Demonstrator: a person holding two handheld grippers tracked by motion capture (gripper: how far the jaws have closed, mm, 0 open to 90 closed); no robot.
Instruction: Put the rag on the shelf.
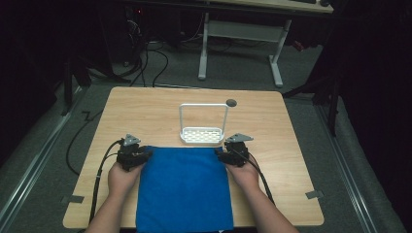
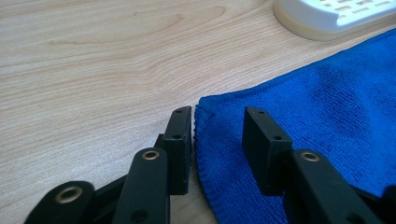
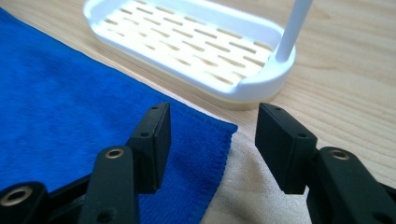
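room: dark, cables on the floor, wooden table lit in the middle
cloth: blue cloth flat at the near edge, just in front of the white rack
left gripper: jaws apart, straddling the far left corner, not pinching
right gripper: same at the far right corner, gaping
progress: both corners lined up, nothing gripped or lifted, so pretty much all the work's left

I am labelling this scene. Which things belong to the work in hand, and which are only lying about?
In the work:
- blue cloth, flat on the table
- left gripper, fingers open astride the cloth's far left corner
- right gripper, fingers open at its far right corner

Lying about:
- white slotted rack with hoop handle, just beyond the cloth
- wooden table
- white desk frame behind
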